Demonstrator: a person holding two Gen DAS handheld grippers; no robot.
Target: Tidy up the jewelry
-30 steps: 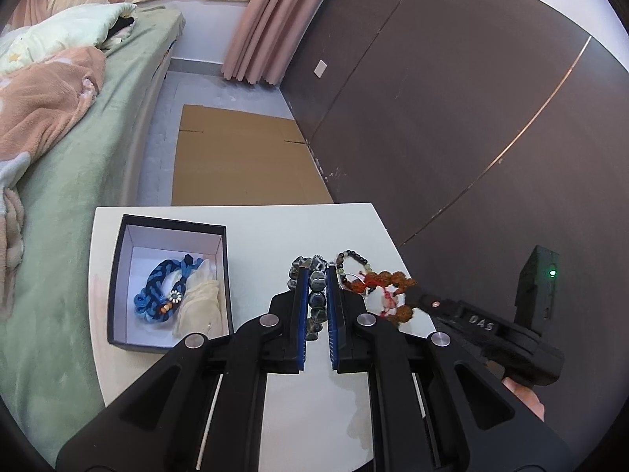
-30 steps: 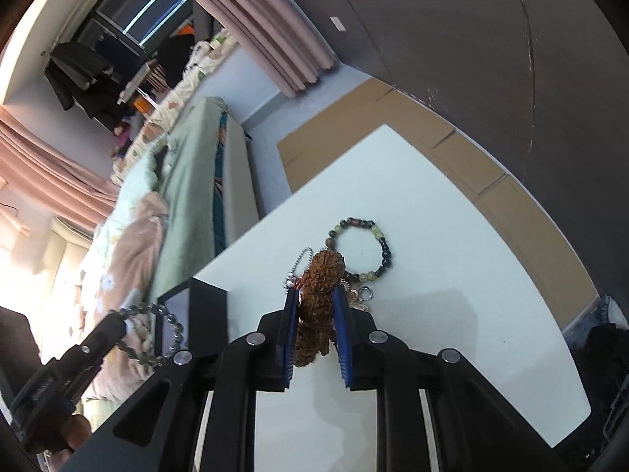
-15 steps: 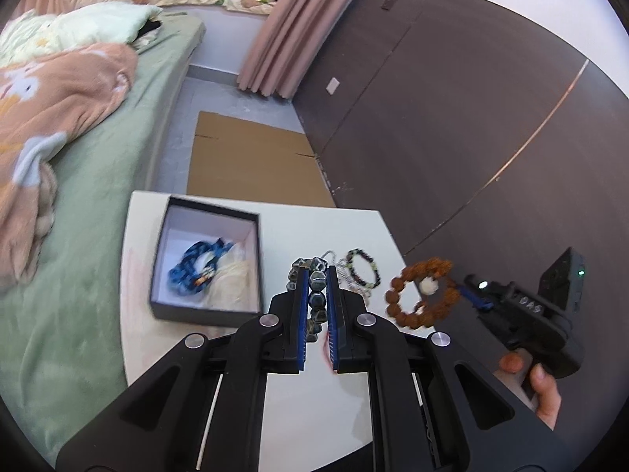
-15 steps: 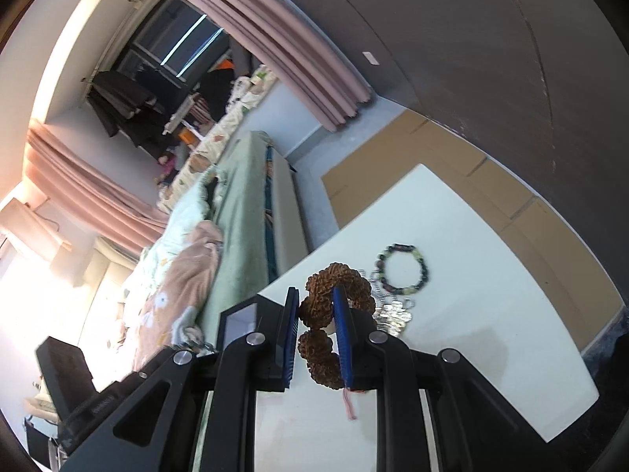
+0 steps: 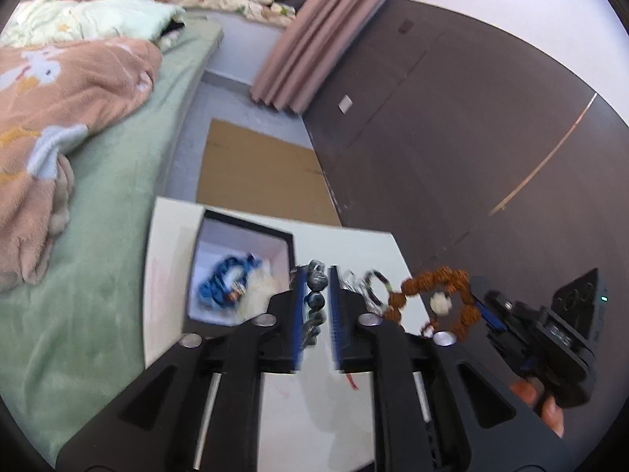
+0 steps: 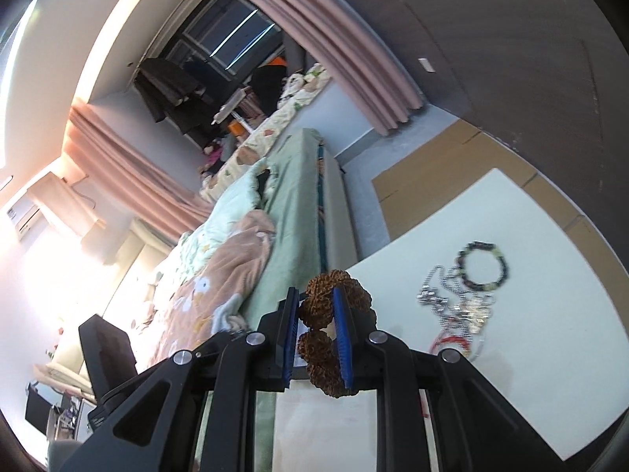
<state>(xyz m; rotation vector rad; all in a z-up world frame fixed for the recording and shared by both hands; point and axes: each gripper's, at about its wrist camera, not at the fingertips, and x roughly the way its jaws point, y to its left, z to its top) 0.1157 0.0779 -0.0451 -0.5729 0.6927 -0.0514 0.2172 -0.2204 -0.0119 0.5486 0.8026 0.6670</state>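
Beside bed (image 5: 118, 204), white table (image 5: 314, 405), box (image 5: 243, 236), loose bracelets (image 6: 483, 265)

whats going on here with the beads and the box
A person with a claw in each hand is sorting jewelry into a black box on a white table. The left claw has just been opening, a grey bead bracelet between its fingers. The right claw grips a brown seed bracelet. A dark bead bracelet and chains lie on the table.

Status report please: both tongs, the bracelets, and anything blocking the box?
Left tongs just opening, grey bead bracelet between. Right tongs shut on brown seed bracelet. Box unobstructed.
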